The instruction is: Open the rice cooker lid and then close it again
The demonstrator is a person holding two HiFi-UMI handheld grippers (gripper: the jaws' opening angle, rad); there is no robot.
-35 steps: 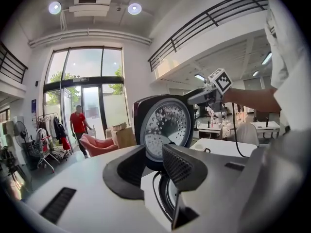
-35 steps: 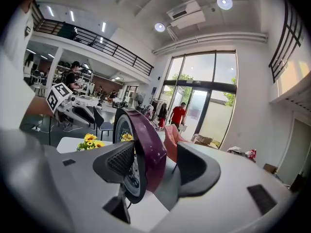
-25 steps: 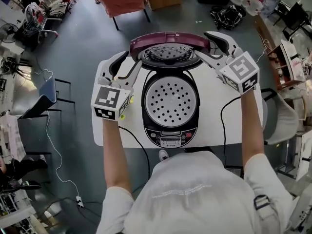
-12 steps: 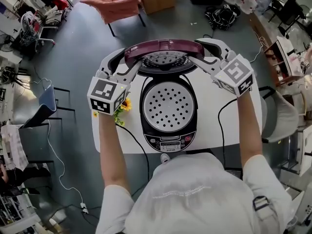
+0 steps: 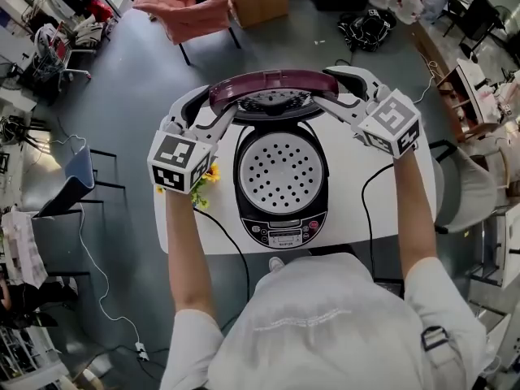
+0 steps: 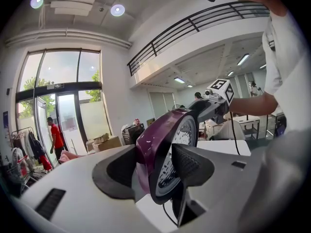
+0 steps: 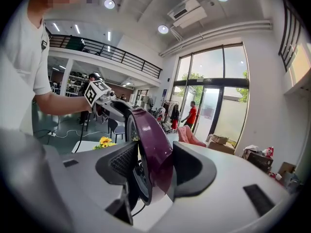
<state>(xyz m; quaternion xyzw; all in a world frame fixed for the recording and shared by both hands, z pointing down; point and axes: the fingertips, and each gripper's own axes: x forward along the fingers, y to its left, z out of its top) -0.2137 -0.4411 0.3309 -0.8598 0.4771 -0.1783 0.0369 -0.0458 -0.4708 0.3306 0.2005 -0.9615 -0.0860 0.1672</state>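
- The black rice cooker (image 5: 280, 222) with a silver control panel stands in the middle of the white worktop (image 5: 357, 193), panel toward the person.
- Its purple rice cooker lid (image 5: 272, 84) is raised upright at the cooker's far side. The perforated metal underside of the lid faces the person, and the open pot shows a white perforated tray (image 5: 280, 169).
- The left hand-held gripper (image 5: 207, 110) straddles the lid's left edge. Its jaws have just been opening, yet the rim sits between them with both pads against it (image 6: 155, 166).
- The right hand-held gripper (image 5: 345, 90) straddles the lid's right edge the same way. Its jaws have also just been opening, and its pads are on the rim (image 7: 150, 166).
- A yellow artificial flower (image 5: 207, 177) lies on the worktop left of the cooker, beside the left hand-held gripper's marker cube.
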